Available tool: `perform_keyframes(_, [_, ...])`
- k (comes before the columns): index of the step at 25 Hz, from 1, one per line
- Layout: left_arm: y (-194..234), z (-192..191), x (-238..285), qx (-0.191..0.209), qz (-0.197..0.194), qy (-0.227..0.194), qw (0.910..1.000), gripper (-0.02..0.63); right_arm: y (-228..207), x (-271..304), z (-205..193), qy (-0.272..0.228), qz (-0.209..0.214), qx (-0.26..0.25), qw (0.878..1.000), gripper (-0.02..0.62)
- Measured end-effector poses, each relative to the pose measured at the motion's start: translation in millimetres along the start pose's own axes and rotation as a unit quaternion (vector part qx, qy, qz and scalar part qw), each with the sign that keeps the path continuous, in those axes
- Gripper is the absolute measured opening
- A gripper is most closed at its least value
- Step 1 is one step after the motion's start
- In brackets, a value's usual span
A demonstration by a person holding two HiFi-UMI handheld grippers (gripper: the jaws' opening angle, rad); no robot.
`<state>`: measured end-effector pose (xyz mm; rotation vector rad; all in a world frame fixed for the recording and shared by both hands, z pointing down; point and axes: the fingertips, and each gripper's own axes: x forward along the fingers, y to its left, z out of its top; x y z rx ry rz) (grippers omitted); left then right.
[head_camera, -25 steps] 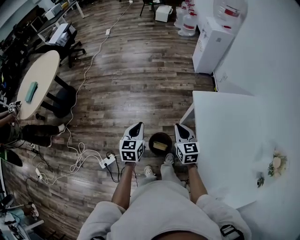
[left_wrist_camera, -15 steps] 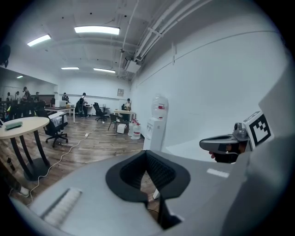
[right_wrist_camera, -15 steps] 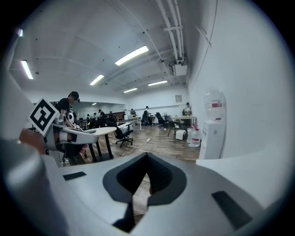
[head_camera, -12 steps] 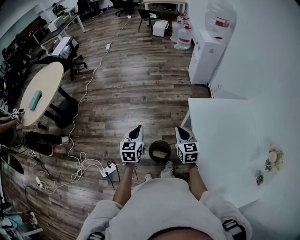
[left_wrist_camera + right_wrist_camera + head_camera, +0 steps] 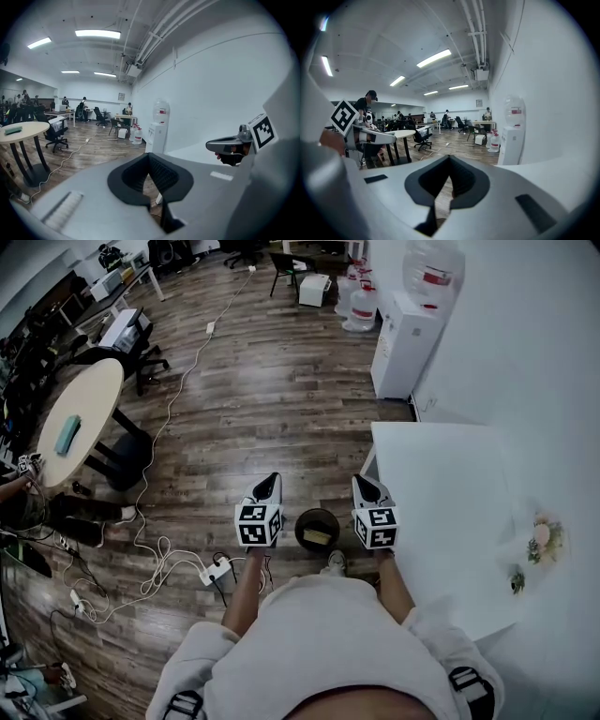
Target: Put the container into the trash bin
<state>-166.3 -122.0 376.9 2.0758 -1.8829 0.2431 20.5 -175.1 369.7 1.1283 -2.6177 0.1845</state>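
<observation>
A dark round trash bin (image 5: 318, 521) stands on the wood floor between my two grippers, at the person's feet. A yellowish container (image 5: 317, 537) lies inside it. My left gripper (image 5: 270, 482) hovers to the bin's left, shut with nothing between its fingers. My right gripper (image 5: 364, 484) hovers to the bin's right, also shut and empty. In the left gripper view the left gripper (image 5: 149, 154) points out over the floor, and the right gripper (image 5: 229, 143) shows at the side. In the right gripper view the right gripper (image 5: 450, 157) has its pads closed together.
A white table (image 5: 441, 512) stands close on the right with a small flower piece (image 5: 539, 542) on it. A water dispenser (image 5: 403, 329) is farther back. A round wooden table (image 5: 80, 418) and chairs stand at the left. Cables and a power strip (image 5: 216, 568) lie near the person's feet.
Both grippers have risen a little beside the bin and stay shut. The container lies in the bin as before.
</observation>
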Motion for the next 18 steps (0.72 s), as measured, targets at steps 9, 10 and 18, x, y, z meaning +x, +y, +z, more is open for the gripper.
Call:
perform_keyframes(9, [3,-3,-6,0.0,-0.007,0.001,1.0,0.011,5,-2,-3,0.002,-0.008,0.001,1.0,0.014])
perform_keyframes(10, [4,-4,-6,-0.003,-0.007,0.0,1.0,0.011,6,-2,-4,0.002,-0.008,0.001,1.0,0.014])
perform_keyframes(18, [3,-3,-7,-0.003,-0.012,-0.002,0.9999,0.011,10,-2,1,-0.001,-0.01,-0.002,1.0,0.014])
